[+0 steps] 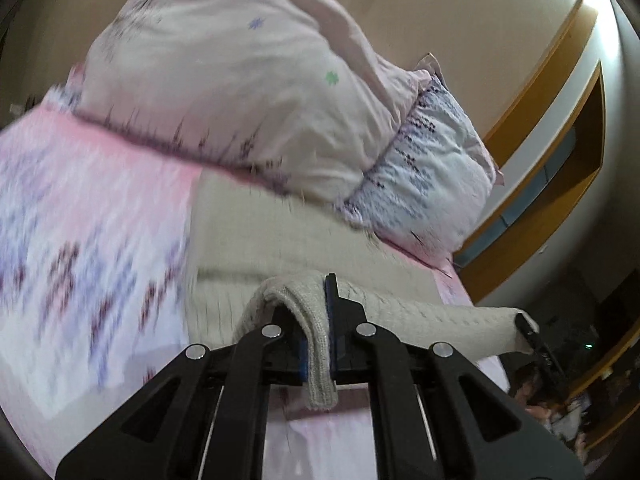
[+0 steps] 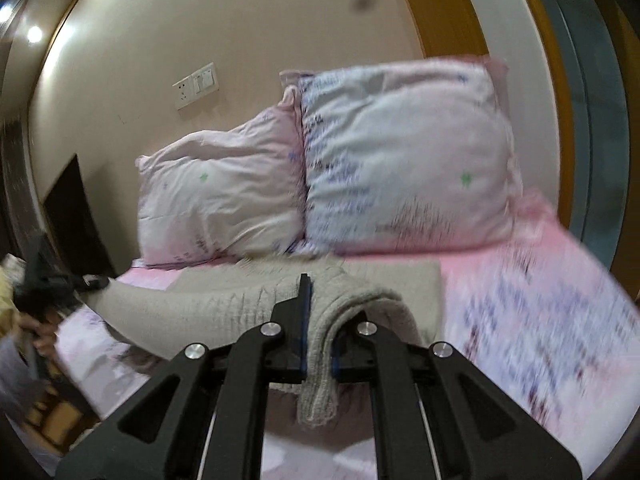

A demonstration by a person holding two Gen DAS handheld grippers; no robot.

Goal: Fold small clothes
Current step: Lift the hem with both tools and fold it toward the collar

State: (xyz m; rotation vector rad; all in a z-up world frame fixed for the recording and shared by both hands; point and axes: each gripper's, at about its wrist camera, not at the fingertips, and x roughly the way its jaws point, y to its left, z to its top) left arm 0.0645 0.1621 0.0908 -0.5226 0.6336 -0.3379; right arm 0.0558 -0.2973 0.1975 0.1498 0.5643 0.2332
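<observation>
A beige knit garment (image 1: 256, 240) lies spread on the bed, its near edge lifted off the sheet and stretched between the two grippers. The left gripper (image 1: 318, 344) is pinched tight on one folded corner of the knit, whose end hangs down below its blue pads. The right gripper (image 2: 318, 344) clamps the other corner the same way, a thick fold of fabric bunched between its pads. Under the garment is the pink bed sheet (image 1: 80, 208) with a blurred purple print. Two pale patterned pillows (image 2: 404, 152) lean against the cream wall (image 2: 160, 40) behind, below a white wall switch plate (image 2: 197, 85).
</observation>
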